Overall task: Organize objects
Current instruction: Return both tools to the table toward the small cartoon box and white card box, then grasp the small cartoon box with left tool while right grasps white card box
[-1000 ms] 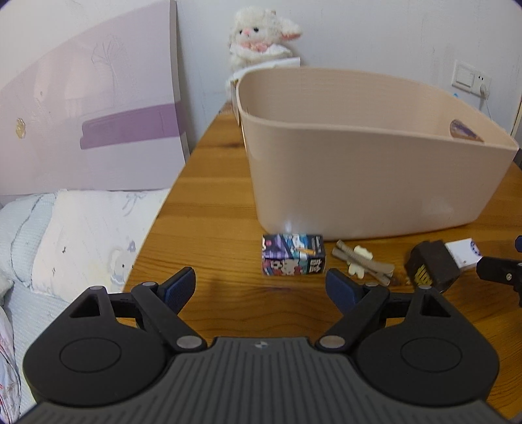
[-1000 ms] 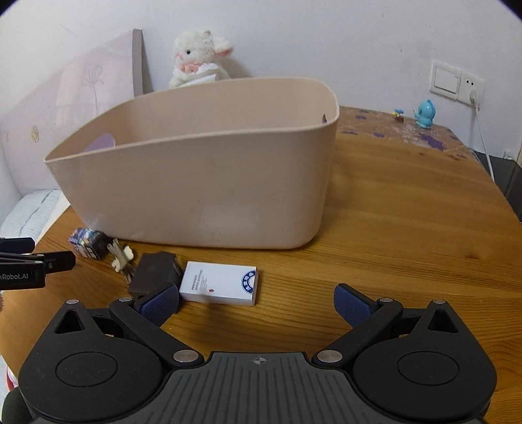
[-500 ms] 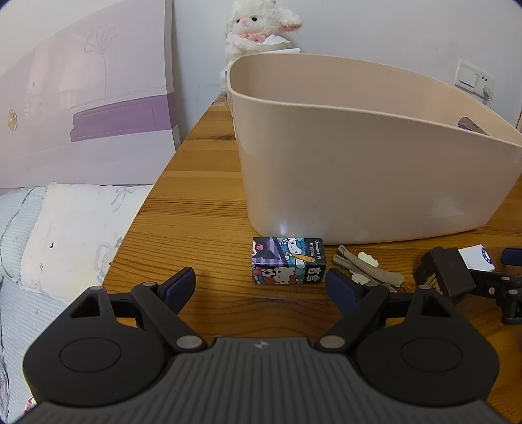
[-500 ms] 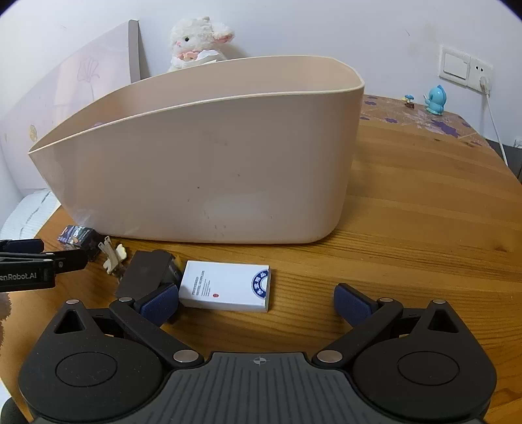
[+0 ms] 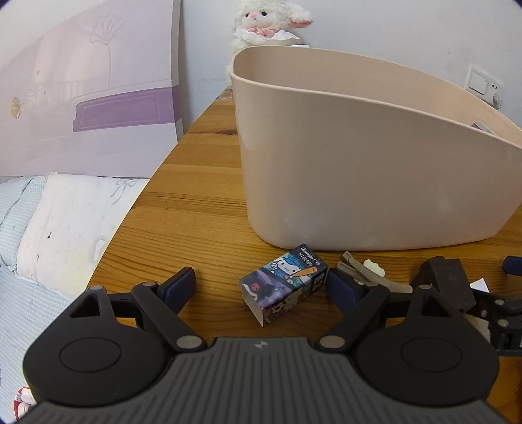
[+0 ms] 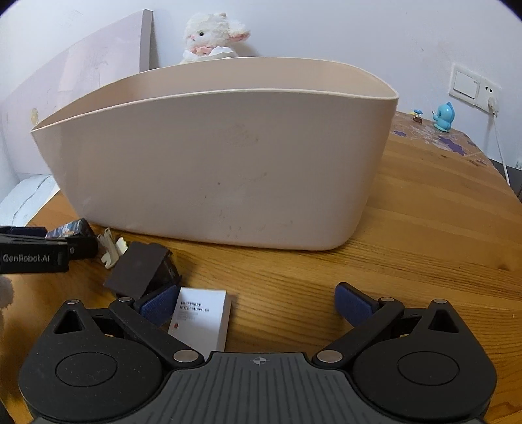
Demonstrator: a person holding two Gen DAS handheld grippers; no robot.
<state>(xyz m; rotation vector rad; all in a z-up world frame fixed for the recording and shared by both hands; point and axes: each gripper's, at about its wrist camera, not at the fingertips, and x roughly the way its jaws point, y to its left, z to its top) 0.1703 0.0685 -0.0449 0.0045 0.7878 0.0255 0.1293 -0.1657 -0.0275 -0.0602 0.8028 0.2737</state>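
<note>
A big beige tub (image 5: 375,169) stands on the wooden table (image 5: 195,202); it also shows in the right wrist view (image 6: 222,163). In front of it lie a small cartoon-print box (image 5: 284,283), beige hair clips (image 5: 362,272), a dark brown box (image 6: 140,272) and a white box (image 6: 200,318). My left gripper (image 5: 261,287) is open, low over the table, with the cartoon box between its fingers. My right gripper (image 6: 257,301) is open, with the white box between its fingers near the left one. The dark box touches its left finger.
A plush lamb (image 5: 267,26) sits behind the tub. A lilac headboard (image 5: 91,91) and a pillow (image 5: 65,228) lie beyond the table's left edge. A blue figurine (image 6: 442,117), a wall socket (image 6: 469,86) and a cable are at the far right.
Both grippers have moved forward and down toward the objects. The cartoon box now sits turned between my left fingers, and the white box sits turned end-on between my right fingers.
</note>
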